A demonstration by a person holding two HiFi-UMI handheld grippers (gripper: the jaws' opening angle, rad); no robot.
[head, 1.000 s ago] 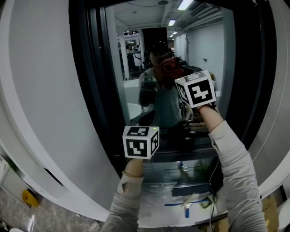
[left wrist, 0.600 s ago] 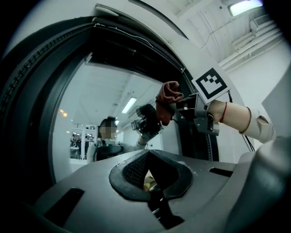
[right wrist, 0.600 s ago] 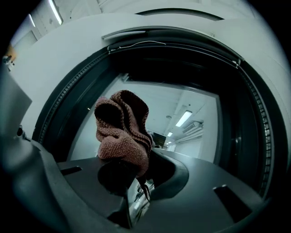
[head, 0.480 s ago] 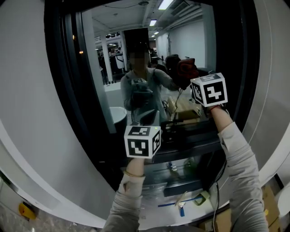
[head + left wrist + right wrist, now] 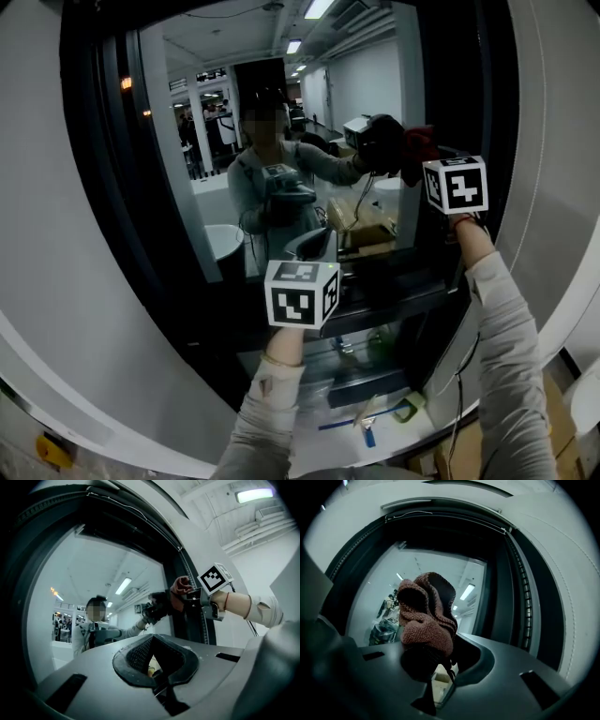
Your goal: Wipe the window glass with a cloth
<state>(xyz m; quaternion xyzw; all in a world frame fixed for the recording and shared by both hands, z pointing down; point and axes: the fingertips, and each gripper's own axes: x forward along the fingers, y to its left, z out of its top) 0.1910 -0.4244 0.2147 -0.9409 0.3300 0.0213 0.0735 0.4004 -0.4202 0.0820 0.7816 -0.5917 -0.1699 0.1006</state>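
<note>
The right claw [image 5: 436, 667] is squeezed shut on a bunched reddish-brown cloth [image 5: 426, 620]; the cloth sticks out past the tips. In the head view the cloth sits up high at the right side of the window glass [image 5: 216, 141], just beside the dark frame [image 5: 103, 187]; it looks like it touches the glass, since it meets its own mirror picture there. The left claw [image 5: 152, 660] hangs lower down, near the middle of the window; its two sides are together and it has nothing in it.

I think the wiping is going on now. To do it well, push the soft cloth flat on the glass, not the hard tips; squeeze tight so the cloth does not slip out; go in long rows from edge to edge, with each row a bit over the last one; mind the frame at the side.
</note>
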